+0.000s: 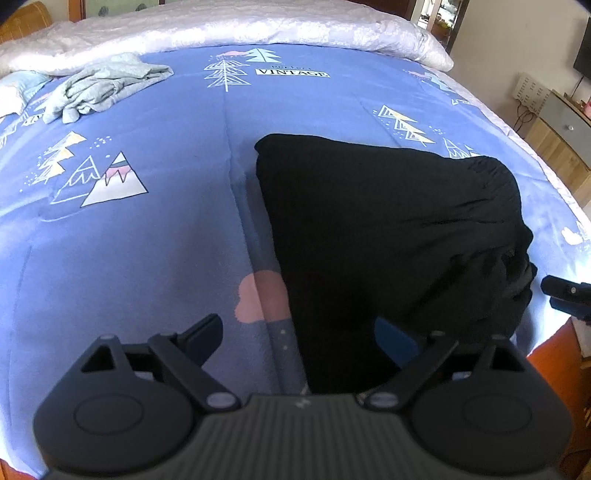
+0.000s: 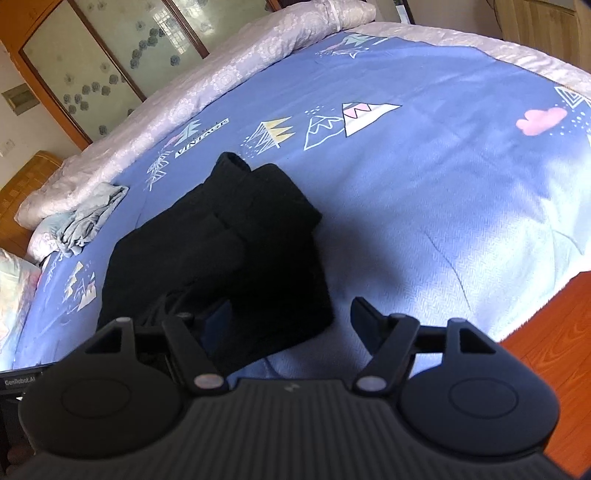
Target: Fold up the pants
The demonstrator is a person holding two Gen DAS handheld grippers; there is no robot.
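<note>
A: Pants point(image 1: 388, 236) on the bed point(image 1: 147, 258), already bundled, long axis running near to far.

B: Left gripper point(image 1: 306, 332) and right gripper point(image 2: 284, 317) both gape empty at the near edge; neither looks closer.

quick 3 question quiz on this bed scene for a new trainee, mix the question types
1. True or false: the black pants lie folded on the blue bedspread.
2. Multiple choice: the crumpled grey garment lies A) on the pants, B) apart from them, near the white quilt, C) in a gripper.
3. Fill in: the fingers of the left gripper and the right gripper stand ____, holding nothing.

Key: 1 true; 2 B; 3 open
</note>
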